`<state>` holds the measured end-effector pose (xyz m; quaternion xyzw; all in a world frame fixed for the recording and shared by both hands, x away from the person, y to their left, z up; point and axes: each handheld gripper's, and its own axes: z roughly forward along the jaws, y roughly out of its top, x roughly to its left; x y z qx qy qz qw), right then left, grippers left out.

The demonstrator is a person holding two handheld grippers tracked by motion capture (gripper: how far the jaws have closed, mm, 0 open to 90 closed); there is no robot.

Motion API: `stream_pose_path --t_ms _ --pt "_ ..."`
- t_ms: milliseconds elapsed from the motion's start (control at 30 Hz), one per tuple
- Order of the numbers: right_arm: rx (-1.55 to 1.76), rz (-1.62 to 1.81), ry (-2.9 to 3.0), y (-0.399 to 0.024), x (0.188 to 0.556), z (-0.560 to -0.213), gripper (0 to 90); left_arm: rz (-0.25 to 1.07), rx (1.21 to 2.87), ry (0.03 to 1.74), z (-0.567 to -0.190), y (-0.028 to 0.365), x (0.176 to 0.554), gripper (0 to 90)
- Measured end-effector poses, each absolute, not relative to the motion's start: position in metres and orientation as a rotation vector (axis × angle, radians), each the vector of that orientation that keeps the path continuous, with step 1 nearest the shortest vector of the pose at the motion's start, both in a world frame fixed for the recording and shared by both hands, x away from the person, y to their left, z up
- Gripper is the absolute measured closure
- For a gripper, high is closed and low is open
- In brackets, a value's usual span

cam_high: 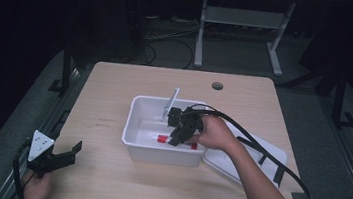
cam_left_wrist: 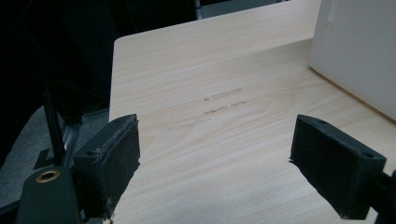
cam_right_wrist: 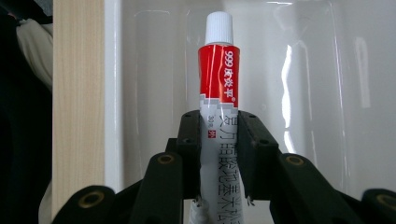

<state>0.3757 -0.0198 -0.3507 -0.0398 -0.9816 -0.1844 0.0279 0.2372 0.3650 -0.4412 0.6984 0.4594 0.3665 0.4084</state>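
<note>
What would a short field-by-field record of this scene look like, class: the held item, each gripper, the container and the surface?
held item: red-and-white tube with a white cap
right gripper: shut on the tube, inside the bin
left gripper: open, over bare table near its edge
container: white bin
beside bin: white lid
surface: light wooden table

Both grippers are showing black frames. The left gripper (cam_high: 76, 149) is carrying a grey three-cornered plate with dark dots; its rough black pads (cam_left_wrist: 114, 161) are looking frayed. The right gripper (cam_right_wrist: 219, 140) is showing brass-ringed pivots and trailing a thick black cable (cam_high: 259, 146). Forearms are showing bare, unsleeved.
</note>
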Motion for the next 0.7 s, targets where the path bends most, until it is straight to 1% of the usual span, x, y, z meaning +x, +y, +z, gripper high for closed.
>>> stream_pose_path --t_ms 267,300,333,367,700 --pt "-0.154 -0.576 -3.004 -0.022 0.378 -0.359 71.0 0.923 1.759 1.159 -0.441 0.366 0.237 14.9" --pt "-0.163 -0.572 -3.005 -0.023 0.378 -0.359 69.6 0.924 1.76 1.158 -0.441 0.365 0.237 14.9" --pt "-0.177 -0.577 -2.992 -0.024 0.378 -0.36 64.1 0.924 1.761 1.158 -0.441 0.365 0.237 14.9" --pt "-0.193 -0.587 -2.989 -0.025 0.379 -0.359 62.8 0.926 1.762 1.155 -0.441 0.365 0.237 14.9" --pt "-0.217 -0.583 -3.007 -0.03 0.378 -0.346 57.9 0.925 1.76 1.158 -0.441 0.365 0.237 14.9"
